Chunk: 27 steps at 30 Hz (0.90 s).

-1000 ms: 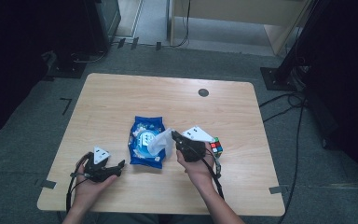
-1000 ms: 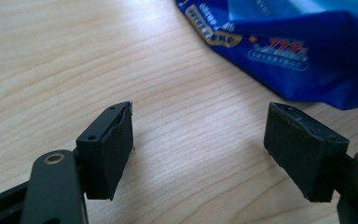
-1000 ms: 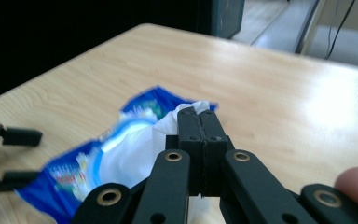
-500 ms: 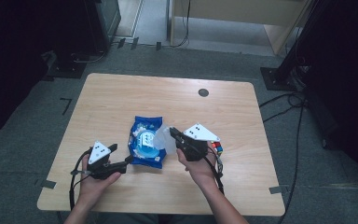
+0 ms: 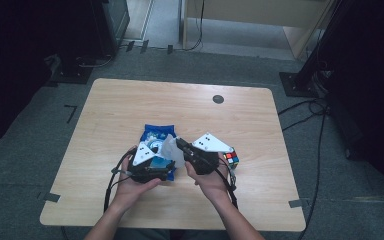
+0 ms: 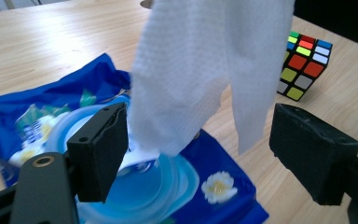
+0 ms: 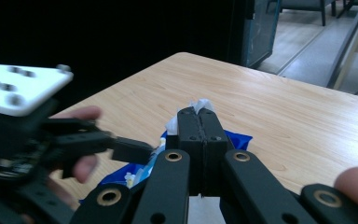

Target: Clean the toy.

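A blue wet-wipe pack [image 5: 155, 136] lies on the wooden table [image 5: 130, 105], its round lid showing. A white wipe [image 6: 200, 70] hangs up out of the pack [image 6: 51, 107], and my right gripper [image 5: 180, 144] is shut on its top end [image 7: 200, 105]. My left gripper [image 5: 167, 170] hovers over the near end of the pack. Its jaws have just been opening and stand wide apart on either side of the hanging wipe [image 5: 172, 150], not pressing on it. In the left gripper view, the left gripper [image 6: 205, 135] looks down along the wipe.
A colourful puzzle cube [image 5: 231, 160] stands on the table just right of my right hand, also seen as the cube [image 6: 305, 65] beyond the wipe. A dark round grommet [image 5: 218, 99] sits near the table's far edge. Cables and dark stands ring the table.
My left hand has moved right and up from the table's near left until its gripper is over the pack, beside the wipe. The right gripper has stayed put, holding the wipe.
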### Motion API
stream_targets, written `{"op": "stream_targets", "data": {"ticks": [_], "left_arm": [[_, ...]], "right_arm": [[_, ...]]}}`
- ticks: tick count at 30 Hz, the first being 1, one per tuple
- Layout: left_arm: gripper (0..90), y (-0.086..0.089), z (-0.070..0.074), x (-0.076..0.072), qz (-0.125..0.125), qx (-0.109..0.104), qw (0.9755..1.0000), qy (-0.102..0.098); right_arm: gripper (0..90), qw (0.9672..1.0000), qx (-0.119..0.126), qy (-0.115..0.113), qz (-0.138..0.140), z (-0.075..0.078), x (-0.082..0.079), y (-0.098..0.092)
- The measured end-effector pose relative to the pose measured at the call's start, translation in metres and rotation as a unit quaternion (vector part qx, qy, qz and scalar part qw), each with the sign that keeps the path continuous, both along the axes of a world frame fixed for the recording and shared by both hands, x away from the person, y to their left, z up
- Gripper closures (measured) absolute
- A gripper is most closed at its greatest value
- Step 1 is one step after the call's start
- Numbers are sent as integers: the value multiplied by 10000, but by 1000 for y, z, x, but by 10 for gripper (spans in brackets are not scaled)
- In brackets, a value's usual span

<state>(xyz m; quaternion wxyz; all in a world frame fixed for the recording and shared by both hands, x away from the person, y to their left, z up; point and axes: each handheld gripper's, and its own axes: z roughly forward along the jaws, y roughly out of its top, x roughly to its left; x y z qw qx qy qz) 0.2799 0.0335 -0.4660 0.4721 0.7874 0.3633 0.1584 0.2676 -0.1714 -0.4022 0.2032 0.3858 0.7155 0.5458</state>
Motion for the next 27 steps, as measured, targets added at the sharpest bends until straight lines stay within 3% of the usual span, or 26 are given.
{"op": "stream_targets", "data": {"ticks": [7,9,12,19,23,24,25,26,27], "left_arm": [[230,-15,-3,4,-6,4,10000,-81],[313,-17,-3,5,10,-60,9999,-110],[351,-20,-2,4,-65,-136,9997,-176],[355,-25,-3,3,-134,-42,9996,-263],[428,-28,-2,4,-224,-75,9992,-325],[565,-28,-1,3,-293,-127,9987,-398],[620,-28,-1,3,-293,-127,9987,-398],[620,-27,-1,3,-353,-173,9982,-448],[727,-27,0,3,-385,-205,9979,-489]], "right_arm": [[900,9999,63,31,132,1,-2,-1],[900,9998,94,26,186,1,-4,-1],[900,9995,61,-7,322,2,-7,-1],[900,9992,32,80,395,-1,-6,-2],[900,9989,-1,92,455,-3,-7,0],[900,9988,-1,106,473,-3,-7,0],[900,9988,-1,106,473,-3,-7,0],[900,9989,-5,94,463,-3,-7,0],[900,9989,10,94,453,-3,-7,-1]]}}
